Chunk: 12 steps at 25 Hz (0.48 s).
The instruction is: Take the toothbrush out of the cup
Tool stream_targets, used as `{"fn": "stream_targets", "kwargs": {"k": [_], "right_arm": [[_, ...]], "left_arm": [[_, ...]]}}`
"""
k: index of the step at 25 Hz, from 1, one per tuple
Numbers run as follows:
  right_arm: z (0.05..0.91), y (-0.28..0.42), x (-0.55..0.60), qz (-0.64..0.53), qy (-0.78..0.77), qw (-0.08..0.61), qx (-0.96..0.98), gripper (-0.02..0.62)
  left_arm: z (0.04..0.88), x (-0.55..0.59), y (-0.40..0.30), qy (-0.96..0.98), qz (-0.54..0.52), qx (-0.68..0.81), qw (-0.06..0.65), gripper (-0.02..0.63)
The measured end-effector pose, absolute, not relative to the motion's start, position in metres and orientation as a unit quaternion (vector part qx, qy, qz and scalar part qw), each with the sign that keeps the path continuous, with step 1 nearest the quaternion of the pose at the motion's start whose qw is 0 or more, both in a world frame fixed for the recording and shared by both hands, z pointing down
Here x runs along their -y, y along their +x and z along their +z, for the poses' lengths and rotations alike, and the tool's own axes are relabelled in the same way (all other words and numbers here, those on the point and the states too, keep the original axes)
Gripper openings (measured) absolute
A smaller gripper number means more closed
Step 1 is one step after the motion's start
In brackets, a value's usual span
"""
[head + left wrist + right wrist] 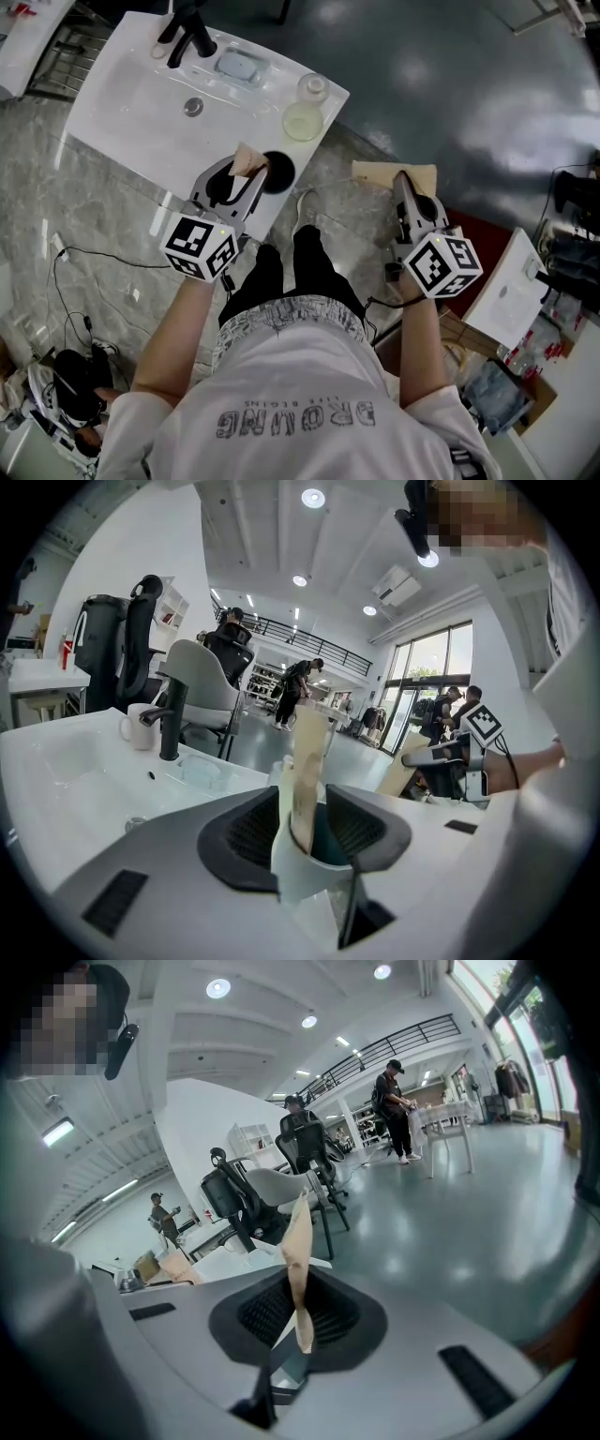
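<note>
My left gripper is at the front edge of a white basin counter. It is shut on an upright tan paper strip. A white curved wall with a dark inside wraps the strip's base. A round black-mouthed cup sits right beside those jaws. Off the counter to the right, my right gripper is shut on a flat tan paper sheet, also seen as the tan sheet. No bare toothbrush shows in any view.
On the counter stand a black faucet, a soap dish, a clear greenish cup, a small jar and a white mug. Cables lie on the grey floor at left. People and office chairs are far behind.
</note>
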State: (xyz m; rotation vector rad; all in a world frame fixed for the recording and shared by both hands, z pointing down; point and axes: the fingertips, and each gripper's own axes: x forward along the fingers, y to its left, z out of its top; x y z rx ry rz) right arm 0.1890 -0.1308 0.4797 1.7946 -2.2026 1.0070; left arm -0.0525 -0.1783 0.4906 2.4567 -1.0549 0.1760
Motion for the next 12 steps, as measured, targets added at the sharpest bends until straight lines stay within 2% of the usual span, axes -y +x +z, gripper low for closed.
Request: {"fn": "stream_targets", "kwargs": {"k": [12], "right_arm": [[0.4785, 0.1825, 0.1356, 0.335, 0.59, 0.07, 0.731, 0.029]], "left_arm": [[0.4871, 0.1804, -0.0549, 0.894, 0.068, 0.387, 0.215, 0.091]]}}
